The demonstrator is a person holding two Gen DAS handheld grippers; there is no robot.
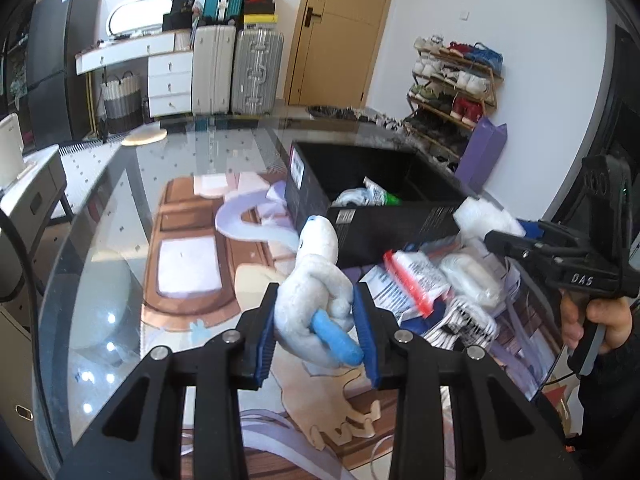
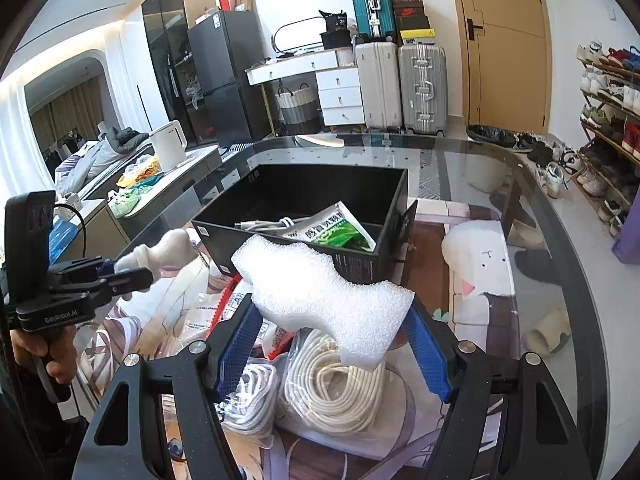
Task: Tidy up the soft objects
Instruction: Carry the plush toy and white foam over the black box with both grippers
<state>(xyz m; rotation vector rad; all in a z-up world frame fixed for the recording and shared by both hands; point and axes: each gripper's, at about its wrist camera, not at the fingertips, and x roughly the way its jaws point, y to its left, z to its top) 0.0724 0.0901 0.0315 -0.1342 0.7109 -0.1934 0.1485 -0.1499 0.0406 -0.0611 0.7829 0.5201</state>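
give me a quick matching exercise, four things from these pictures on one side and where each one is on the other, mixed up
Things:
1. plush toy
2. foam piece
3. green packet
4. coiled white cable

Places:
a. lying inside the black box
b. bagged on the table, below the right gripper
c. clamped in the left gripper
d. held between the right gripper's blue pads

Pairs: 1-c, 2-d, 3-a, 4-b

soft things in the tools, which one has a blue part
The white plush toy in the left tool: a blue limb sticks out of it. The white foam piece in the right tool is all white.
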